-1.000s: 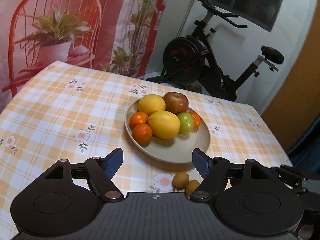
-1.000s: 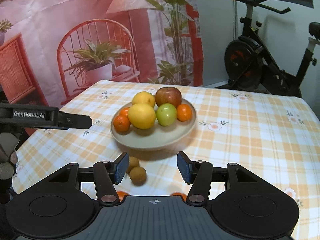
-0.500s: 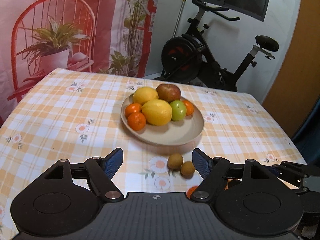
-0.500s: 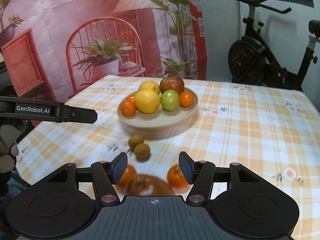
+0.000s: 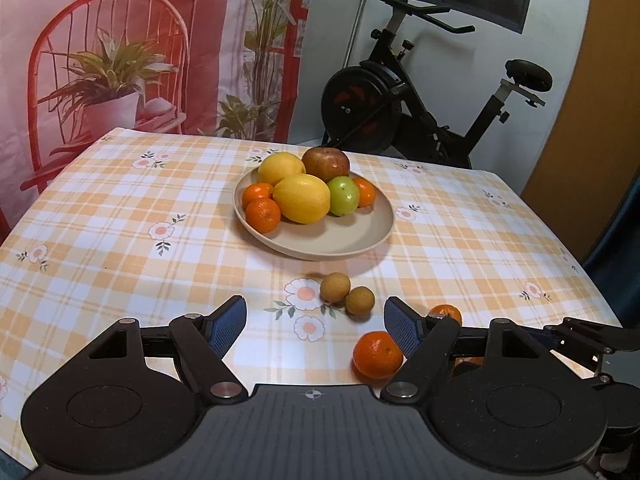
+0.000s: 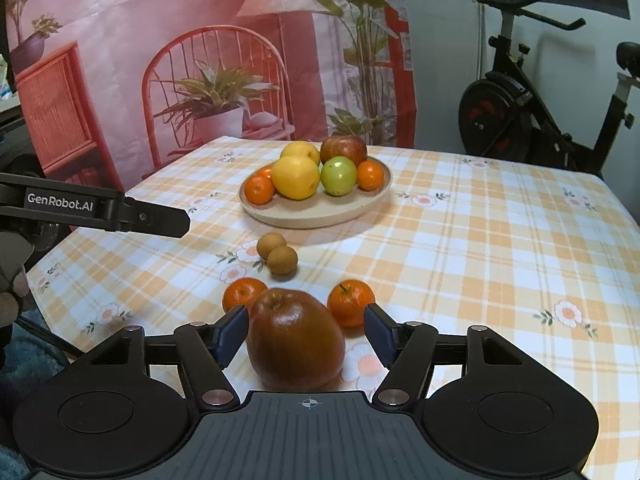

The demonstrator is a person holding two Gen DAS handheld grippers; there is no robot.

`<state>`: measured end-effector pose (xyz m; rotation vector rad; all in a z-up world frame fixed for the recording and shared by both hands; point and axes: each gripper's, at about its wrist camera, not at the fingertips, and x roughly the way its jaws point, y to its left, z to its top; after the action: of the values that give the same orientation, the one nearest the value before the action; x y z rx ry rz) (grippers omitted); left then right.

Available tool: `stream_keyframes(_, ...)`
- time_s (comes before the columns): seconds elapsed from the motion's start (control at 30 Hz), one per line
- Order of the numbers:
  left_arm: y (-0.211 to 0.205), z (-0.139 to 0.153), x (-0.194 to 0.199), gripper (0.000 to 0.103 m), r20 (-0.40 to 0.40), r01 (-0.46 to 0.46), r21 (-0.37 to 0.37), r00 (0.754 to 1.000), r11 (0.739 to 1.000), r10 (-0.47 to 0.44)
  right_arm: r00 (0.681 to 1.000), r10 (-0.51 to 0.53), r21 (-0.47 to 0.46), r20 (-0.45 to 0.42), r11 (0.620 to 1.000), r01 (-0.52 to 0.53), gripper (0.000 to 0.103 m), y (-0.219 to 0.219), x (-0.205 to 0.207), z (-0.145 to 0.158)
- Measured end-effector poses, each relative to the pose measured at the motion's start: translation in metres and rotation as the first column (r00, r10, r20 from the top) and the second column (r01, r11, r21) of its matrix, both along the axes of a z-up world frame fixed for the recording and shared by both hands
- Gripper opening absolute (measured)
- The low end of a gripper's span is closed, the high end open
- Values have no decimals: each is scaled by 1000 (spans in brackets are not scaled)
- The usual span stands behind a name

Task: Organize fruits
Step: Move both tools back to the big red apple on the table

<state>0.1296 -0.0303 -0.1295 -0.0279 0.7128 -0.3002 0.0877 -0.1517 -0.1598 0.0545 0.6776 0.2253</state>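
A beige plate in the middle of the checked table holds two yellow fruits, a red apple, a green apple and three tangerines. Two small brown fruits lie in front of it. Nearer still lie two tangerines and a big red apple. My right gripper straddles that apple, which rests on the cloth; its jaws are opening and a gap shows at the right pad. My left gripper stands open and empty, with one tangerine beside its right finger.
An exercise bike stands behind the table's far edge, next to a red printed backdrop. The table's right edge runs close to the loose fruit in the left wrist view. The left gripper's finger juts in from the left.
Both grippers have drawn back from the plate toward the near edge. The loose tangerines and the big red apple came into view, and the right jaws have widened around the apple.
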Motion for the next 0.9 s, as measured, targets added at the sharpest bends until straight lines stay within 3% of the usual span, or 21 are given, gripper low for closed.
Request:
stream_keyframes(0.6,-5,-12,-6,77,-28,44,4,999,999,-44,997,42,-1,-68,999,-42,58,3,-1,-17)
stream_keyframes(0.9,-9,-14,-3,67,-56,103,-43,993,994,-105,996,44,-6,-82,999,-45,55,4,1,-22)
